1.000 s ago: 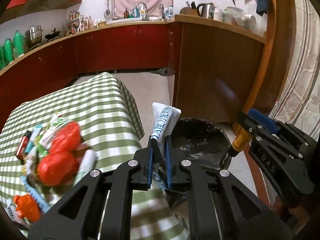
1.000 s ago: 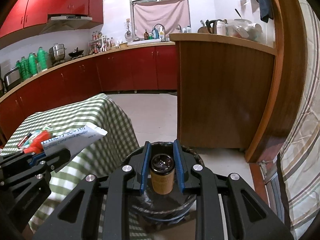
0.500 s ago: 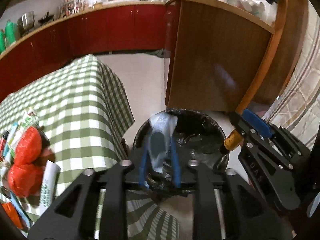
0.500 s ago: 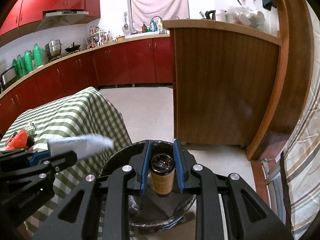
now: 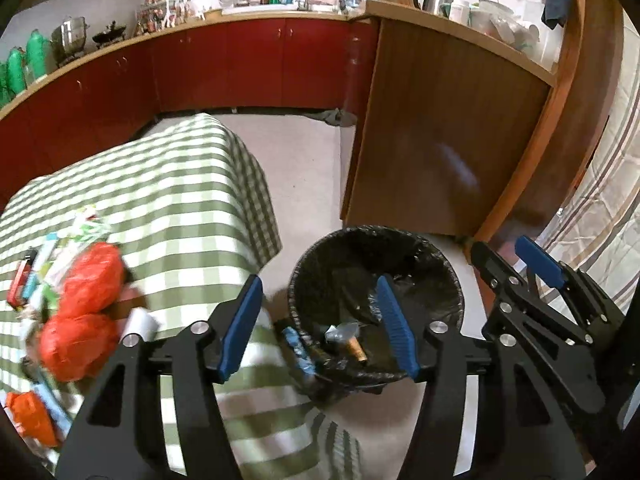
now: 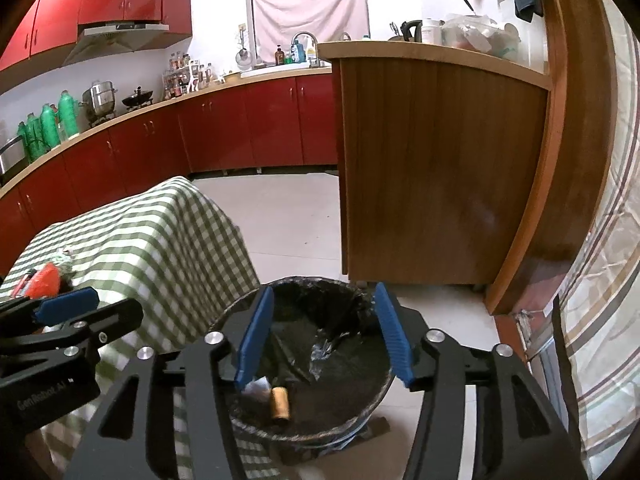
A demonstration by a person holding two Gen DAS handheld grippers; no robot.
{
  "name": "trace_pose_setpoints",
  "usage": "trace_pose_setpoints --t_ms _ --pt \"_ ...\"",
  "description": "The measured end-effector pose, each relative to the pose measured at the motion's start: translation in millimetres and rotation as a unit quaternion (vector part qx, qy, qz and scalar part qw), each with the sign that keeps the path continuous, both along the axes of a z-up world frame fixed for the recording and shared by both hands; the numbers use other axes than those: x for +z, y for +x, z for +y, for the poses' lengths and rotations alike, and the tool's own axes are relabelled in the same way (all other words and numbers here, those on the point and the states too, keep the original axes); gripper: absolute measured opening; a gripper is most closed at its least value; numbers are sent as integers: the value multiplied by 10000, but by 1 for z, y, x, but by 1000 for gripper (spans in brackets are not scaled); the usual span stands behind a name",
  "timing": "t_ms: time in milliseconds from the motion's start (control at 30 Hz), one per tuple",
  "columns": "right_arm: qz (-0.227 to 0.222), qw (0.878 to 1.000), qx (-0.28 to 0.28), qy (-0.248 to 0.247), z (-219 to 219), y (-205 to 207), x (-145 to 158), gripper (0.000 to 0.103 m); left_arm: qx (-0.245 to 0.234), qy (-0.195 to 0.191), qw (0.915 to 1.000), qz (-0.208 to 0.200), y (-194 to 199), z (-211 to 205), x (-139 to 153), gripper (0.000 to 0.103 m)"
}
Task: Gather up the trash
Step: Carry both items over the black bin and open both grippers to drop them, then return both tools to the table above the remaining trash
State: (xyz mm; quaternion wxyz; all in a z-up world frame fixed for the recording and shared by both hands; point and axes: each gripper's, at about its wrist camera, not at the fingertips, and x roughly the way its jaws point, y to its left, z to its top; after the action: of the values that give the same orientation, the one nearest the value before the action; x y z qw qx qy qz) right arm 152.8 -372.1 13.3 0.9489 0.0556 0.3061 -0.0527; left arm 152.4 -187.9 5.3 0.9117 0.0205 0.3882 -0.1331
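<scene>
A round bin with a black liner (image 5: pixel 448 280) (image 6: pixel 360 292) stands on the floor beside the table. In it lie a small brown bottle (image 6: pixel 280 403) (image 5: pixel 357 350) and a crumpled wrapper (image 5: pixel 340 330) (image 6: pixel 325 350). My left gripper (image 5: pixel 318 326) hangs open over the bin's near rim, nothing between its blue pads. My right gripper (image 6: pixel 323 334) is open too, right above the bin. A heap of trash sits on the green checked tablecloth (image 5: pixel 180 184): two red crumpled bags (image 5: pixel 84 308), a white tube (image 5: pixel 140 322), wrappers and an orange piece (image 5: pixel 30 416).
A wooden counter end (image 5: pixel 440 140) stands just behind the bin, and a striped curtain (image 6: pixel 600 320) hangs at the right. Red kitchen cabinets (image 6: pixel 240 128) line the far wall. Pale tiled floor (image 6: pixel 296 216) lies between table and counter.
Both grippers have opened. The white wrapper left my left gripper and the brown bottle left my right gripper; both now lie in the bin.
</scene>
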Motion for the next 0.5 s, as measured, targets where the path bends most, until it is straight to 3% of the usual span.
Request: trace_pose_setpoints --t_ms 233,500 --pt "2 9999 163 52 35 -26 13 71 241 16 9997 -80 -35 47 13 60" --pt "46 9981 537 311 89 -49 22 72 730 106 9972 -124 -71 113 23 67"
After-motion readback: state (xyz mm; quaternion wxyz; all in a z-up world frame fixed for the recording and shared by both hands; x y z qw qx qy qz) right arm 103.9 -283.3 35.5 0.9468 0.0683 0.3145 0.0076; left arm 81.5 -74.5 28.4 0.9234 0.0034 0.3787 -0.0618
